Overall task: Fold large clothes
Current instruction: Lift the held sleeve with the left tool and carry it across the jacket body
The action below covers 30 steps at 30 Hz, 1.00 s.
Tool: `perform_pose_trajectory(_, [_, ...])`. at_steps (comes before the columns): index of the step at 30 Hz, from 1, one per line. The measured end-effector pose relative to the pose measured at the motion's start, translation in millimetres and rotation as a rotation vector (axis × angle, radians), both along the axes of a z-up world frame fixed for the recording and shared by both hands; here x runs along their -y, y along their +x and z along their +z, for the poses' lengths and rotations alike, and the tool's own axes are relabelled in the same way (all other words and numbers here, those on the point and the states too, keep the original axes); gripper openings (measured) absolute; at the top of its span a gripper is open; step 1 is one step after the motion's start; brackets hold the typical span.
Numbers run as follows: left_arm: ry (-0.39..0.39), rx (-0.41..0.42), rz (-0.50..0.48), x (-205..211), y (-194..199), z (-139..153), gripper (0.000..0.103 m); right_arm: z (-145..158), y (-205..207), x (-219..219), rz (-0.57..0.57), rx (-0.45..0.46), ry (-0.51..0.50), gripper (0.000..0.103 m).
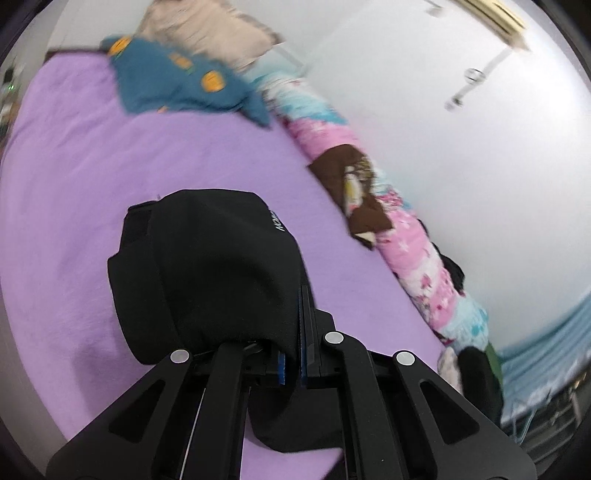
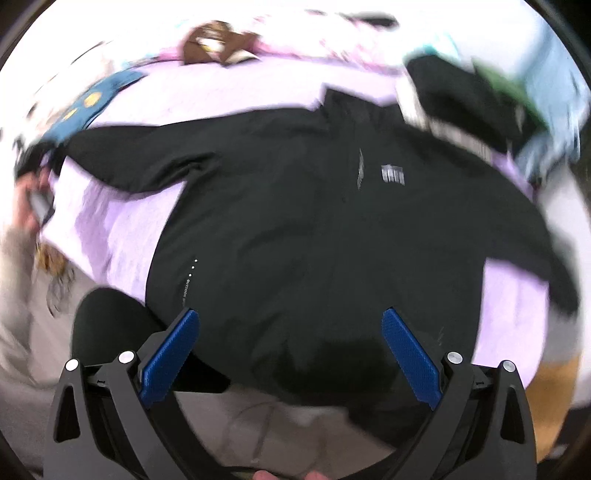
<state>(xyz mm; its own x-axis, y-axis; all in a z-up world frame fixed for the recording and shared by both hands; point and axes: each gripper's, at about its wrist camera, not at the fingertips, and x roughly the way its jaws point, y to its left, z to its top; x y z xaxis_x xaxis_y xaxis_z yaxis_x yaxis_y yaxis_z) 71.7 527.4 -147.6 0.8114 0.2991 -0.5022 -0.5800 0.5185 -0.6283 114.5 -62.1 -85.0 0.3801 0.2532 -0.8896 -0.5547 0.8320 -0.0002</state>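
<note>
Left wrist view: left gripper [image 1: 293, 354] clamped tight on a fold of black jacket [image 1: 207, 273], blue pads [image 1: 303, 328] pressed together with fabric between. Jacket sleeve bunched and draped over the fingers, small white lettering near its top edge. Purple bedsheet [image 1: 92, 177] underneath. Teal cloth with orange patches [image 1: 173, 81] at the far end of the bed, beige pillow [image 1: 207, 33] behind it. Pink-and-blue patterned blanket [image 1: 406, 229] rolled along the white wall [image 1: 461, 166], brown cloth [image 1: 354, 192] lying on it. Motion blur throughout.

Right wrist view: right gripper [image 2: 291, 354] spread wide, nothing between the blue pads [image 2: 170, 350], hovering above the jacket's lower hem. Black jacket [image 2: 314, 221] laid flat on purple bedsheet [image 2: 122, 221], front up, collar at the far side, sleeves stretched out to both sides, white logo on the chest. Pile of dark clothes [image 2: 469, 92] near the collar at far right. Teal cloth [image 2: 92, 103] at far left. Heavy blur at the edges.
</note>
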Motion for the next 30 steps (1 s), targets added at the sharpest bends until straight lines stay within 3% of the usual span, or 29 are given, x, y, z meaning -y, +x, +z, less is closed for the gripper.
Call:
perform_pose_trajectory(7, [0.152, 0.043, -0.092, 86.6, 21.7, 73.8, 0.003, 17.3, 2.4, 39.2, -0.018, -0.124, 0.169, 0.097])
perform_pose_trajectory(12, [0.316, 0.054, -0.183, 172.4, 38.3, 128.5, 0.003, 45.2, 19.8, 79.4, -0.068, -0.109, 0.290, 0.097])
perform_pose_trajectory(16, [0.398, 0.045, -0.237, 236.0, 52.7, 157.4, 0.003, 63.9, 36.7, 104.2, -0.095, -0.123, 0.382, 0.097])
perform_pose_trajectory(19, [0.537, -0.002, -0.261, 289.0, 62.7, 170.3, 0.003, 82.5, 46.8, 122.5, -0.104, -0.162, 0.495, 0.097])
perform_pose_trajectory(22, [0.659, -0.041, -0.287, 340.5, 73.3, 176.7, 0.004, 104.6, 51.5, 135.2, -0.100, -0.170, 0.539, 0.097])
perform_pose_trajectory(26, [0.851, -0.087, -0.325, 412.1, 85.5, 177.7, 0.004, 139.1, 57.1, 147.6, -0.094, -0.110, 0.517, 0.097])
perform_pose_trajectory(30, [0.921, -0.089, -0.412, 456.2, 94.8, 171.2, 0.004, 174.2, 66.5, 155.7, -0.090, -0.090, 0.480, 0.097])
